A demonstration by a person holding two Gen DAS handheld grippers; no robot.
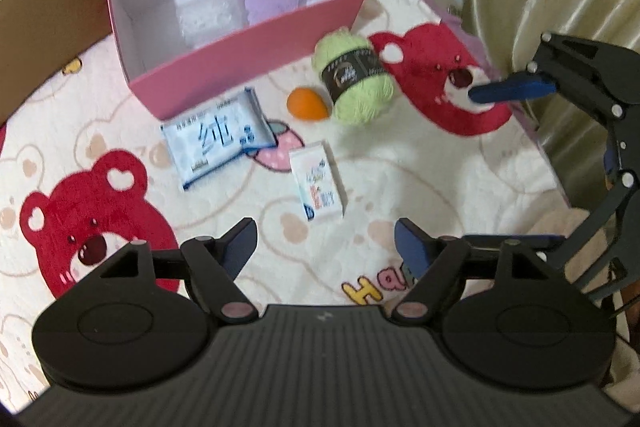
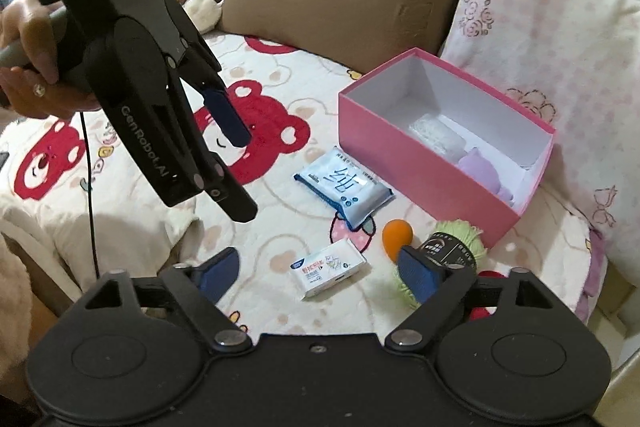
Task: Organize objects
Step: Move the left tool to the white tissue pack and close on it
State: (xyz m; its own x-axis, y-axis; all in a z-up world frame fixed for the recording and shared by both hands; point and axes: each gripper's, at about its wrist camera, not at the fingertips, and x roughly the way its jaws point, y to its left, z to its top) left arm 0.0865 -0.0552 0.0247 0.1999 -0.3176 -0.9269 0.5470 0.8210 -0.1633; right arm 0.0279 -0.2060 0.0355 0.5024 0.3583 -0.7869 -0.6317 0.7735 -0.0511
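Both grippers hang over bed, jaws wide apart, nothing between them. Left gripper (image 1: 325, 247) above small carton (image 1: 319, 179); right gripper (image 2: 320, 275) close by yarn ball (image 2: 448, 251).

Pink box (image 1: 256, 79) part filled; wipes pack (image 1: 218, 139), orange egg (image 1: 307, 103), yarn and carton loose on blanket (image 1: 400, 167) in front of it.

Risks: yarn or egg likely rolls on soft bedding if nudged; wipes pack slippery, may squirt out; grippers crowded, could collide.

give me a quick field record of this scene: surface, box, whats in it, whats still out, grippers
surface: bear-print blanket
box: pink box, open, no lid on it
inside: white packet, purple soft item
outside: wipes pack, small carton, orange egg-shaped item, green yarn
left gripper: open, empty
right gripper: open, empty
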